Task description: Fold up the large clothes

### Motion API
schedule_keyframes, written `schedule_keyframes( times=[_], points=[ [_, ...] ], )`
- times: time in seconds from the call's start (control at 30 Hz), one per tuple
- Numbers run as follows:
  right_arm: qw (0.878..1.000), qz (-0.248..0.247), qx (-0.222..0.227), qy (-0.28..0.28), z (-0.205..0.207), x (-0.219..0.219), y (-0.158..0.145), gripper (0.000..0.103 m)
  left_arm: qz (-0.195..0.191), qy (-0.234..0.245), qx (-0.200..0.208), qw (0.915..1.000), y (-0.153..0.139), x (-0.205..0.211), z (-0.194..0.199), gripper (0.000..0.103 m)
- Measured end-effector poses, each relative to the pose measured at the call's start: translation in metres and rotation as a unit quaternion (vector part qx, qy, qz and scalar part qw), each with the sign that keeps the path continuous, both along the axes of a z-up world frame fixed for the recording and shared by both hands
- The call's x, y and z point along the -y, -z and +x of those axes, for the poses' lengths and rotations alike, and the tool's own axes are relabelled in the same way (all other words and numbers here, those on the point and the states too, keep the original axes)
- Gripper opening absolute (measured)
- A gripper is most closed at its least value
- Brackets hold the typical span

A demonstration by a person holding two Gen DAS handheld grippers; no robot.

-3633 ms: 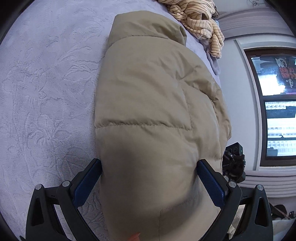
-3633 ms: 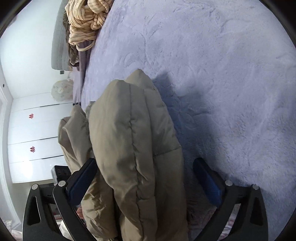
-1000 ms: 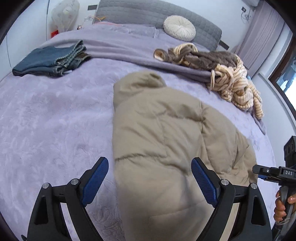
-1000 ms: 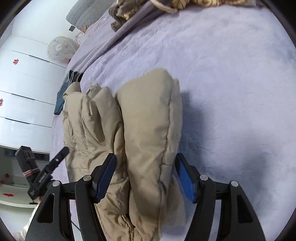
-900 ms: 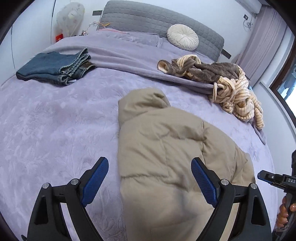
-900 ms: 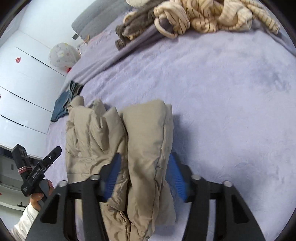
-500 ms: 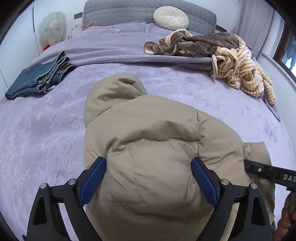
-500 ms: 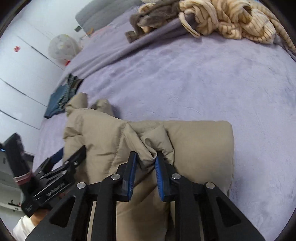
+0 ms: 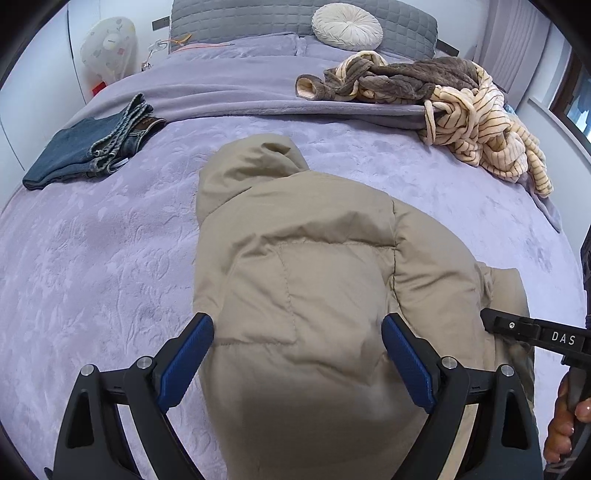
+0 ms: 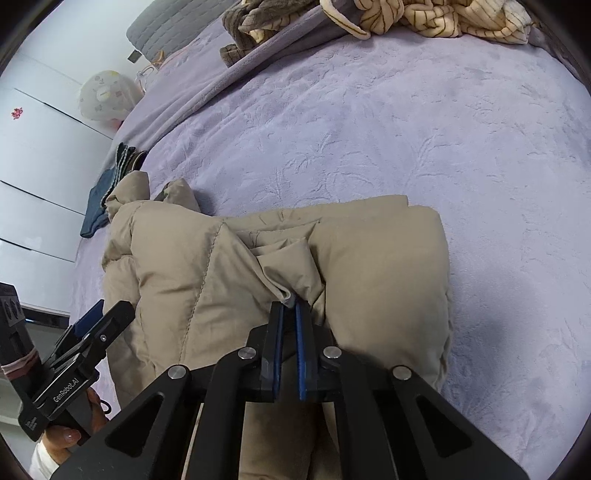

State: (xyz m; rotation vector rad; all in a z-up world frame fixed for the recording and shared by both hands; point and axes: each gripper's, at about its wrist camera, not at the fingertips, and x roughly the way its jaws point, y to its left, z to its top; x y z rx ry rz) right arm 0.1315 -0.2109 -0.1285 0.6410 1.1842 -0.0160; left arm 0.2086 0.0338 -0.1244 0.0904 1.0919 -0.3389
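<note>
Jacket (image 9: 314, 295) runs lengthwise away from you; right gripper (image 10: 289, 314) clamped on its near fold, left gripper (image 9: 297, 354) wide, straddling it ungripped.

Left tool (image 9: 297, 354) spread wide, right tool (image 10: 289, 310) clamped shut.

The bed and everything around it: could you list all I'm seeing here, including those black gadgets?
Puffer jacket: one, tan, partly folded, middle of the bed.
Jeans: one pair, blue, folded, far left of the bed.
Fleece clothes: one heap, brown and cream-striped, far right.
Round cushion: one, cream, against the headboard.
Headboard: one, grey, quilted.
Bedspread: one, lilac, embossed.
Fan: one, white, left of the bed.
Wardrobe doors: white, along the left wall.
Left gripper: black with blue pads, open, straddling the jacket.
Right gripper: black with blue pads, shut on a pinch of jacket fabric.
</note>
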Motion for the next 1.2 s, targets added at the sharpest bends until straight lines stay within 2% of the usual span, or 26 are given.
schedule_keyframes(
  times=[0.23,0.37,0.4,0.47,0.7,0.97,1.0,1.2],
  points=[
    [0.998,-0.021,0.021,-0.047,-0.042,-0.027,-0.037,0.01,0.016,-0.006,-0.01,0.9998,-0.008,-0.027,-0.041,0.093],
    [0.997,-0.032,0.034,-0.062,-0.077,-0.045,-0.048,0.01,0.017,-0.013,-0.024,0.9995,-0.004,-0.041,-0.065,0.093],
    [0.997,-0.035,0.036,-0.064,-0.085,-0.049,-0.049,0.01,0.018,-0.016,-0.029,0.9993,-0.003,-0.045,-0.07,0.096],
    [0.997,-0.037,0.033,-0.061,-0.098,-0.055,-0.051,0.01,0.016,-0.023,-0.039,0.9989,-0.001,-0.052,-0.081,0.097],
    [0.998,-0.036,-0.03,-0.048,-0.118,-0.061,-0.023,0.01,0.01,-0.04,-0.071,0.9966,0.001,-0.07,-0.106,0.097],
    [0.997,-0.047,-0.06,-0.033,-0.121,-0.063,-0.019,0.01,0.014,-0.028,-0.081,0.9962,-0.009,-0.083,-0.123,0.097],
    [0.996,-0.05,-0.064,-0.032,-0.121,-0.064,-0.019,0.01,0.013,-0.028,-0.083,0.9961,-0.01,-0.084,-0.123,0.103],
    [0.993,-0.051,-0.101,-0.022,-0.122,-0.069,-0.008,0.01,0.018,-0.03,-0.082,0.996,-0.015,-0.091,-0.129,0.103]
  ],
)
